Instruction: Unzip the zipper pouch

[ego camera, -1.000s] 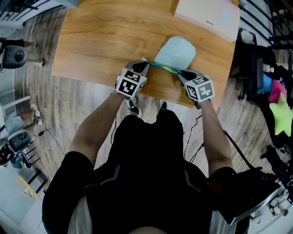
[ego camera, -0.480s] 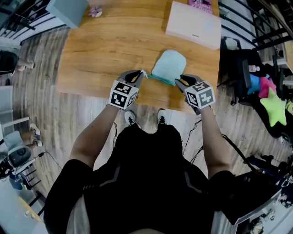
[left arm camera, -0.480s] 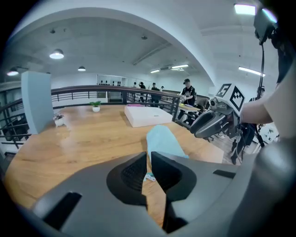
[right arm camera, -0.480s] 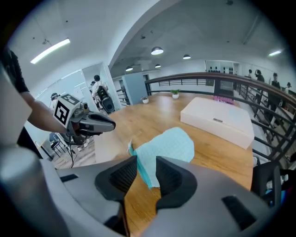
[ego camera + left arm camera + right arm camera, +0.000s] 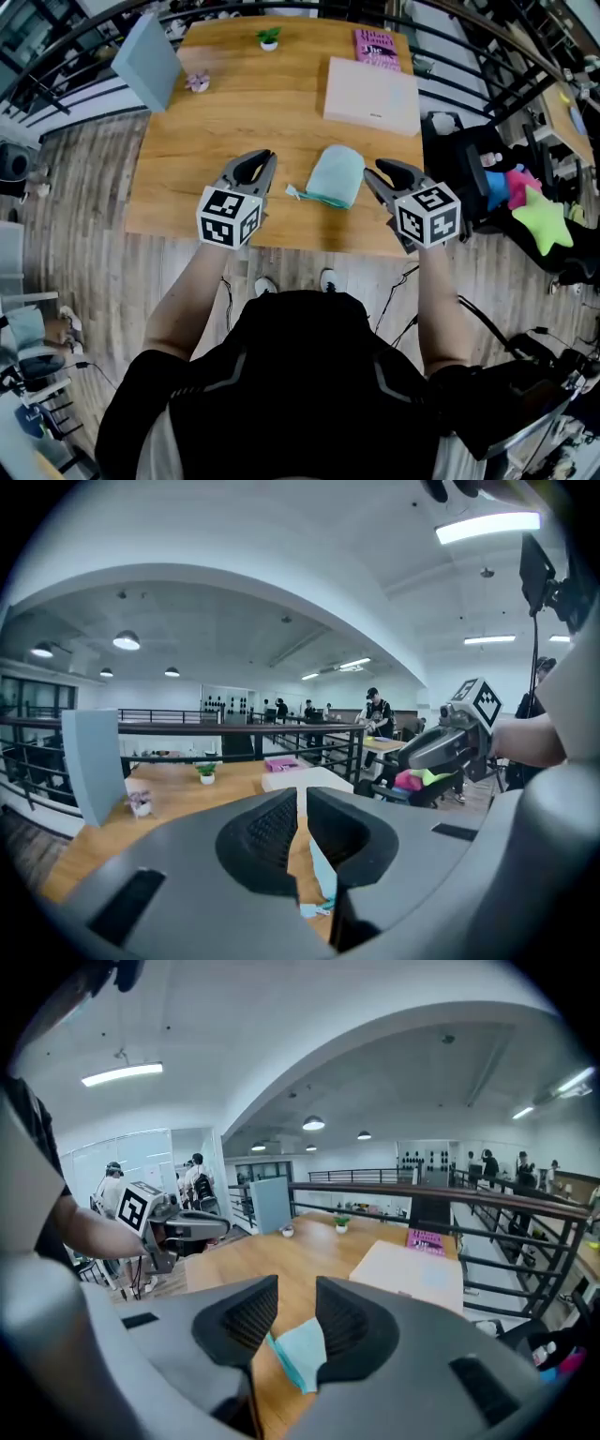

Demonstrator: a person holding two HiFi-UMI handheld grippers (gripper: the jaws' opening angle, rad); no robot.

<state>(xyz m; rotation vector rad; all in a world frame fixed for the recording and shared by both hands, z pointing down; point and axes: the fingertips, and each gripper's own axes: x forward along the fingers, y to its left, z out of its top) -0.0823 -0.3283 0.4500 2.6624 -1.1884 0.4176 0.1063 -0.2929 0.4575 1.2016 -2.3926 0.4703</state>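
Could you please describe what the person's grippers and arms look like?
The left gripper and right gripper are both grey, with curved jaws lined by dark ribbed pads. Each carries a white cube printed with black square markers. The person wears a black short-sleeved top.

It was an open office mezzanine: a railing (image 5: 234, 728), ceiling lights (image 5: 127, 640), and people (image 5: 376, 679) at desks (image 5: 386, 742) stood beyond the wooden table (image 5: 234, 103).
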